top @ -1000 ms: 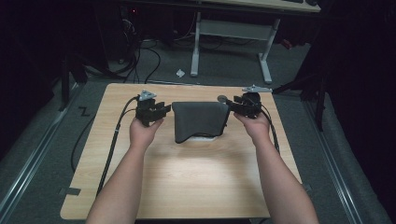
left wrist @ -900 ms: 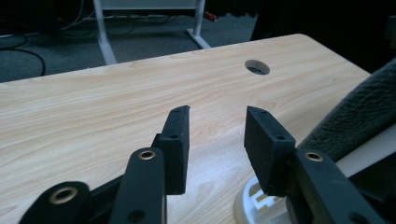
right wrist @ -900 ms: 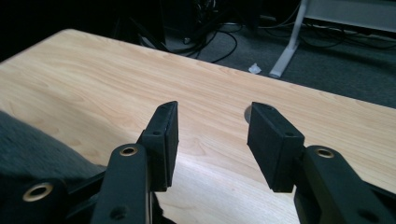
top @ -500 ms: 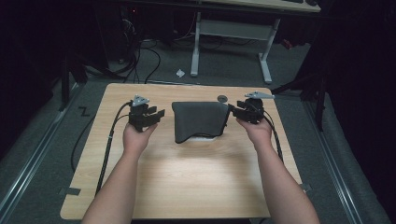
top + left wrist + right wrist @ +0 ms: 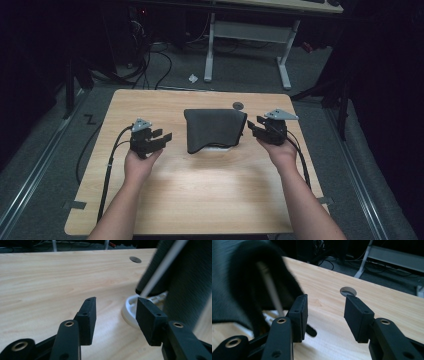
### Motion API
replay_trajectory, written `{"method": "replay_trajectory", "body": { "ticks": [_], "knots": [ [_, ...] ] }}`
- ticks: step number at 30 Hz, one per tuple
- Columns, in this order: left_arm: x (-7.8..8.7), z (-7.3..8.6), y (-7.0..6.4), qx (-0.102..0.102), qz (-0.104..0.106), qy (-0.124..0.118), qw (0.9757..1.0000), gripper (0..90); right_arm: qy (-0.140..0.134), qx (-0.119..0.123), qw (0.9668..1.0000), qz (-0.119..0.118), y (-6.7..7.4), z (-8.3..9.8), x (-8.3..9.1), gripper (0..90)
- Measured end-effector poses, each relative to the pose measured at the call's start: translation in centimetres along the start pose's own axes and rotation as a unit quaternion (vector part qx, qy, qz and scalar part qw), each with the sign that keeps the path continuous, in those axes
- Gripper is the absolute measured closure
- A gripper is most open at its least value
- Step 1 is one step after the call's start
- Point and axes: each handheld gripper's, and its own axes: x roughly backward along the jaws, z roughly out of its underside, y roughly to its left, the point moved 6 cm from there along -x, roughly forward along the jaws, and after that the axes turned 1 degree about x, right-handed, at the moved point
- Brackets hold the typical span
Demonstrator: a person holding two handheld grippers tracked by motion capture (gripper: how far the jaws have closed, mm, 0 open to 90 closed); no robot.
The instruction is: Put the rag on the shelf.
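From the high view, my left gripper [image 5: 159, 138] sits over the left part of the wooden bench [image 5: 200, 200], held in my left hand [image 5: 137, 165], well apart from the dark cloth [image 5: 215, 129] at the bench's middle. Its jaws stand wide with nothing between them, and they have just been opening. My right gripper [image 5: 253, 129] hangs just beside the cloth's right edge, held in my right hand [image 5: 282, 152]; its jaws are also apart and have just been closing a little, with nothing between them. The cloth drapes over a white object [image 5: 216, 147] whose rim peeks out below its near edge. A round hole [image 5: 238, 105] lies in the bench just beyond the cloth.

In the left gripper view, my jaws gape over bare wood. The cloth [image 5: 175, 277] rises to the right, blurred, with a pale streak across it, and the white object [image 5: 128, 312] shows under it, behind the right jaw. The hole [image 5: 135, 259] sits farther off.

In the right gripper view, my jaws stand apart over bare wood, gripping nothing. The cloth [image 5: 242, 285] looms at the left, beside the left jaw, and the hole [image 5: 348, 291] shows between the jaws, farther away.
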Motion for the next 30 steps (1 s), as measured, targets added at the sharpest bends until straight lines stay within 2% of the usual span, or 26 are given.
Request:
{"method": "replay_trajectory", "body": {
  "ticks": [1,2,4,5,7,10,11,12,14,16,18,20,21,23,24,25,26,27,28,30],
  "knots": [
    [0.0,0.0,0.0,0.0,0.0,0.0,1.0,50.7,0.0,0.0,1.0,0.0,0.0,0.0,0.0,55.5],
    [0.3,0.3,-0.2,-0.003,0.002,-0.001,1.0,50.7,-0.012,0.003,0.9999,-0.002,0.3,0.2,0.4,56.3],
    [1.1,1.1,-0.6,-0.006,0.003,0.0,1.0,49.9,0.008,0.015,0.9998,-0.002,1.3,1.0,1.3,55.3],
    [1.8,1.9,-0.9,-0.01,0.007,0.001,0.9999,49.9,0.001,0.024,0.9997,-0.002,1.7,1.3,1.6,55.9],
    [2.1,2.3,-1.1,-0.013,0.008,0.004,0.9999,49.6,-0.006,0.026,0.9996,0.003,2.0,1.6,1.9,56.6],
    [3.6,4.1,-2.2,-0.025,0.023,0.015,0.9993,47.8,0.015,0.036,0.9992,-0.006,3.7,3.2,3.0,55.5],
    [3.6,4.1,-2.2,-0.025,0.023,0.015,0.9993,46.8,0.001,0.041,0.9991,-0.011,4.2,3.6,3.3,56.7],
    [4.4,5.1,-3.0,-0.033,0.027,0.017,0.9989,46.1,-0.008,0.048,0.9987,-0.013,4.7,4.1,3.7,57.4],
    [5.2,6.1,-3.7,-0.04,0.037,0.021,0.9983,45.8,-0.009,0.067,0.9977,-0.009,5.7,5.3,4.3,57.5],
    [5.5,6.6,-4.0,-0.043,0.039,0.026,0.9979,45.8,-0.013,0.068,0.9976,-0.011,6.2,6.0,4.6,57.6],
    [6.3,7.5,-4.6,-0.047,0.042,0.03,0.9976,45.7,-0.014,0.068,0.9974,-0.016,7.1,7.4,5.2,58.0],
    [7.2,8.3,-5.2,-0.046,0.047,0.021,0.9976,45.1,-0.008,0.061,0.9978,-0.025,7.8,8.6,5.8,58.1],
    [7.9,9.4,-5.9,-0.046,0.049,0.008,0.9977,44.3,0.004,0.052,0.9977,-0.042,8.6,9.8,6.5,57.9],
    [8.1,9.9,-6.2,-0.045,0.049,0.006,0.9977,44.2,0.008,0.049,0.9978,-0.044,8.9,10.5,6.8,56.9],
    [8.1,10.3,-6.5,-0.053,0.053,0.019,0.997,43.7,0.014,0.045,0.9976,-0.05,9.2,11.2,7.0,55.6],
    [8.2,10.3,-6.6,-0.069,0.041,0.029,0.9963,41.4,0.033,0.045,0.9967,-0.058,9.7,12.3,7.2,51.3],
    [8.6,9.8,-6.2,-0.081,0.027,0.014,0.9963,41.2,0.039,0.051,0.9963,-0.057,9.8,12.5,7.1,50.6],
    [8.6,9.8,-6.2,-0.081,0.027,0.014,0.9963,41.4,0.039,0.051,0.9963,-0.057,9.8,12.5,7.1,50.6],
    [8.6,9.6,-5.8,-0.071,0.03,0.01,0.997,41.5,0.041,0.053,0.9966,-0.048,9.5,12.4,7.0,49.8],
    [8.5,9.7,-5.1,-0.045,0.042,0.009,0.9981,41.4,0.042,0.046,0.997,-0.047,9.3,12.3,6.8,49.3]
  ]
}}
